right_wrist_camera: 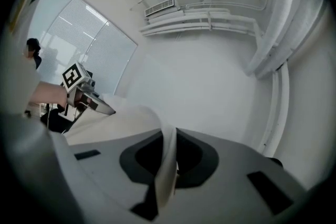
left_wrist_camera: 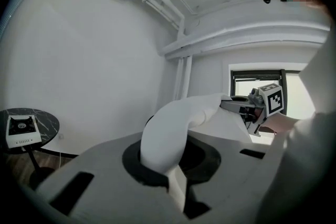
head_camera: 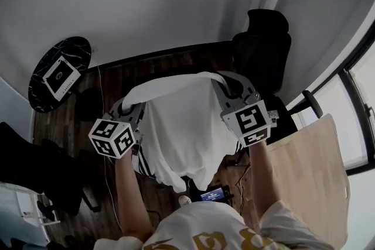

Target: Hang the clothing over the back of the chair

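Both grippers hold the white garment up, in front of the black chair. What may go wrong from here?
The left gripper and the right gripper each pinch only an edge fold of the white garment, so it might slip free. Its hanging part might catch on the armrest of the black office chair.

The garment [head_camera: 181, 126] is hanging as soft, matt white cloth. The left gripper [left_wrist_camera: 170, 162] and right gripper [right_wrist_camera: 167, 165] are showing smooth, matt grey plastic. The floor [head_camera: 111, 82] is showing dark wood planks. The worktop [head_camera: 316, 167] is looking like pale, smooth wood, and the chair [head_camera: 263, 50] is looking matt black.
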### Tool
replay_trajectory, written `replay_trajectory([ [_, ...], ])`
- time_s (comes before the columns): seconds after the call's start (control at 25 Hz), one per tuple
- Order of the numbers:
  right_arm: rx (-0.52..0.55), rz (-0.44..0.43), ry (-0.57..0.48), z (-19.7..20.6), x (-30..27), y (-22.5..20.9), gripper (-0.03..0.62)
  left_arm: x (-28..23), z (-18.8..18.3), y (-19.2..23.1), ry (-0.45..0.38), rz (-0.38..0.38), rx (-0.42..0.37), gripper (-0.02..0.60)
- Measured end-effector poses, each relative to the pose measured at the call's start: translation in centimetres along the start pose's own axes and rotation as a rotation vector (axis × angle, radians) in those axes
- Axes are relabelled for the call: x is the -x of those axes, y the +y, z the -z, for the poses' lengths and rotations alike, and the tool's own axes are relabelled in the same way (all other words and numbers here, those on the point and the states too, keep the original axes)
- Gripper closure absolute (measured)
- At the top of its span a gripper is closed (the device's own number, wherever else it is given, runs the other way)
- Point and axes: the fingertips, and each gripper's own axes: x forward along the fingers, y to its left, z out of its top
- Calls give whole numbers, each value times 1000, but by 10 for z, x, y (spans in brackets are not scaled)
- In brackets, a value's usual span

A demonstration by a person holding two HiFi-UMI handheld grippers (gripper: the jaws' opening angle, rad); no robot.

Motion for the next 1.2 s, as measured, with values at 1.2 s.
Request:
replay_trajectory([
  [1.2,-29,-429,367,199,-94,52,563,-78,174,46,522,195,-32,548],
])
